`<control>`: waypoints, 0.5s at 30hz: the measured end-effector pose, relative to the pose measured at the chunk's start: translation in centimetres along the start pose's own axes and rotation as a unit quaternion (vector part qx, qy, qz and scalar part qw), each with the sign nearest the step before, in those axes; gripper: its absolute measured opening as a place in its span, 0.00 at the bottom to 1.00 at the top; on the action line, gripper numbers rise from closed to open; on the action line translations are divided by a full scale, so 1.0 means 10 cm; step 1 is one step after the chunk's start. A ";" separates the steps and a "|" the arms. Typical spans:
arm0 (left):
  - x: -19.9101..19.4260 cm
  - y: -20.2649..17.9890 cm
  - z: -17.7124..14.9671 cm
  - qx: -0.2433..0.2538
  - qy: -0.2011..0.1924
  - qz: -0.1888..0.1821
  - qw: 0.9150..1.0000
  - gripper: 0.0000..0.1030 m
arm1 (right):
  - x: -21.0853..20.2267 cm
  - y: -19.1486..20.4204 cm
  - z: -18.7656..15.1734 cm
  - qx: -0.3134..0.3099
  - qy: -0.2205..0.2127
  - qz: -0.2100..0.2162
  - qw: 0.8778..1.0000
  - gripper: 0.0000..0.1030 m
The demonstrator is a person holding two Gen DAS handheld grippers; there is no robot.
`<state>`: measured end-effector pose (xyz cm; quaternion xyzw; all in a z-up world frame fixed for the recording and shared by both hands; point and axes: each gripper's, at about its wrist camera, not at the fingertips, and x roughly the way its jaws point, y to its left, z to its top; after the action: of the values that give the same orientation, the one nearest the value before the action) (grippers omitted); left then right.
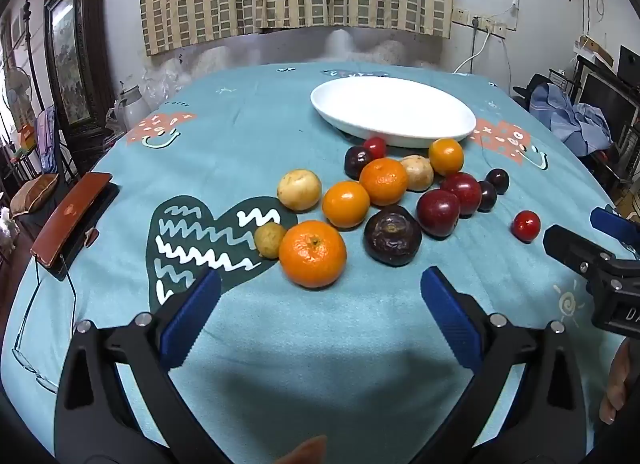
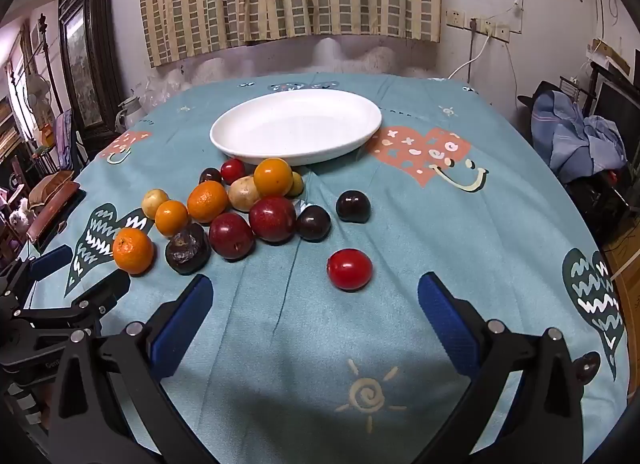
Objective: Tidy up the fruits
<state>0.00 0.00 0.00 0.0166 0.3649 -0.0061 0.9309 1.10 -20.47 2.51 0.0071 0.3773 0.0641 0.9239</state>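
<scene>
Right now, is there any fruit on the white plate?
No, the white plate holds nothing, and all the fruit, like the nearest orange and the red tomato, sits on the blue tablecloth.

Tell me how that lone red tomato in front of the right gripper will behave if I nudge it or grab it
The red tomato looks round and glossy, so a nudge would probably send it rolling across the tablecloth. Its smooth skin may slip between the right gripper pads unless it is centred. It sits apart from the fruit pile, so the open jaws should fit around it without bumping anything.
</scene>
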 end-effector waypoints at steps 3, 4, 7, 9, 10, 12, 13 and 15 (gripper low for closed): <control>0.00 0.00 0.00 0.000 0.001 0.000 1.000 0.98 | 0.00 0.00 0.00 0.001 0.000 0.001 1.000 0.99; 0.00 0.00 0.00 0.001 0.000 0.000 1.000 0.98 | 0.00 0.00 0.00 0.002 0.000 0.002 1.000 0.99; 0.00 0.00 0.00 0.000 0.000 0.000 1.000 0.98 | 0.00 0.00 0.00 0.003 -0.001 0.002 1.000 0.99; 0.00 0.00 0.00 0.000 0.000 0.000 1.000 0.98 | 0.00 0.00 0.00 0.003 -0.001 0.003 1.000 0.99; 0.00 0.00 0.00 0.000 0.000 0.000 1.000 0.98 | 0.00 0.00 0.00 0.003 0.000 0.003 1.000 0.99; 0.00 0.00 0.00 0.000 0.000 -0.001 1.000 0.98 | 0.00 0.00 0.00 0.003 -0.001 0.003 1.000 0.99; 0.00 0.00 0.00 0.000 0.000 0.000 1.000 0.98 | 0.00 -0.01 0.00 0.003 -0.001 0.003 1.000 0.99; 0.00 0.00 0.00 0.000 0.001 -0.001 1.000 0.98 | 0.00 -0.01 0.00 0.003 -0.001 0.003 1.000 0.99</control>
<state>0.01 0.00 -0.01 0.0167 0.3655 -0.0068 0.9306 1.08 -20.52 2.49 0.0113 0.3768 0.0657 0.9239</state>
